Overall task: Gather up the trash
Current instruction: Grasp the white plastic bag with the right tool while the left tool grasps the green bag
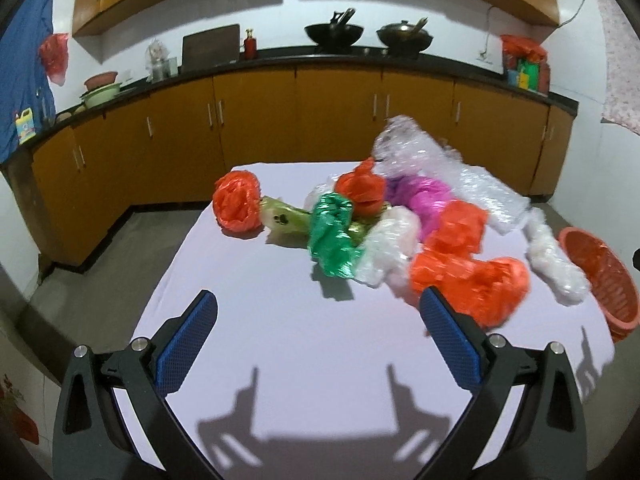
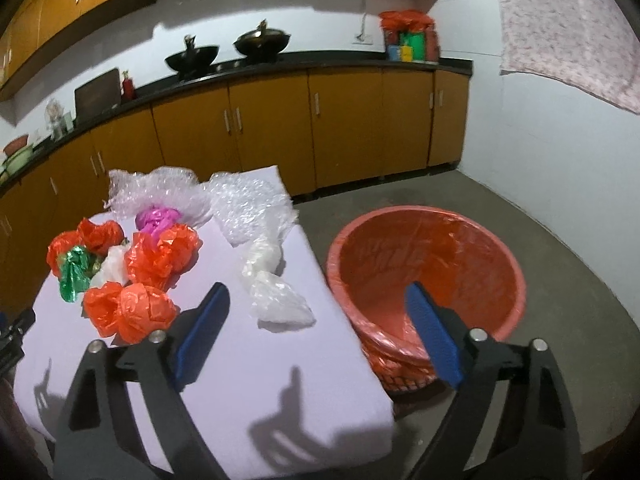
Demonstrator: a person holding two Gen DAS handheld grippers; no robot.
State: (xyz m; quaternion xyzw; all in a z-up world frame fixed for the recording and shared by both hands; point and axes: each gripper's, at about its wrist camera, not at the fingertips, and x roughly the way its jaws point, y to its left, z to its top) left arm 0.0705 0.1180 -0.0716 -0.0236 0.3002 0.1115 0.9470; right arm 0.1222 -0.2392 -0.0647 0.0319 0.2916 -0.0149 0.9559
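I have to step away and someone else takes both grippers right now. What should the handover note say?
Left gripper: open, empty, above the table.
Right gripper: open, empty, over the table edge beside the bin.
Crumpled bags and bubble wrap lie piled on the table.
Red-lined bin stands on the floor beside the table; nothing shows inside it.
Done: nothing binned. Left: everything.

Table hides the basket's near-left side.

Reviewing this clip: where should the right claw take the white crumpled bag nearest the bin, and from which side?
Probably from above and the near side, closing on the white crumpled bag's raised, bunched middle. It lies loose near the table edge beside the bin, apart from the orange bags, and the right claw is open.
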